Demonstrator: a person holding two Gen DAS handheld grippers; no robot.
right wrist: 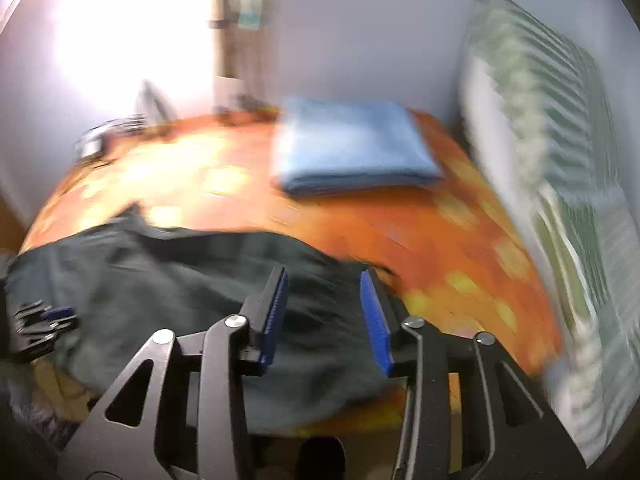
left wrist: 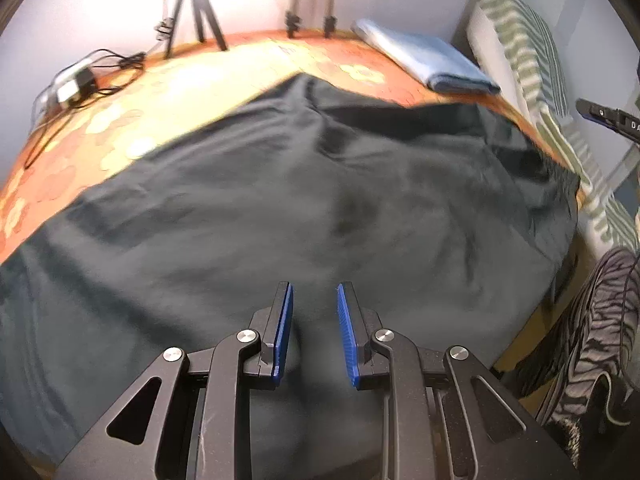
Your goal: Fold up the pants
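Dark pants (left wrist: 304, 208) lie spread over an orange flowered bed cover (left wrist: 120, 128). My left gripper (left wrist: 314, 292) is open and empty, just above the near part of the fabric. In the right wrist view the pants (right wrist: 172, 292) cover the near left of the bed. My right gripper (right wrist: 324, 280) is open and empty over their right edge. The left gripper (right wrist: 44, 320) shows at the far left, and the right gripper's tip (left wrist: 608, 116) at the far right of the left wrist view.
A folded light blue cloth (right wrist: 352, 148) lies at the back of the bed (right wrist: 460, 240). A green striped pillow (right wrist: 560, 184) leans along the right side. Tripod legs (left wrist: 192, 16) and a charger with cables (left wrist: 76, 84) stand at the far left. A striped garment (left wrist: 592, 328) hangs at right.
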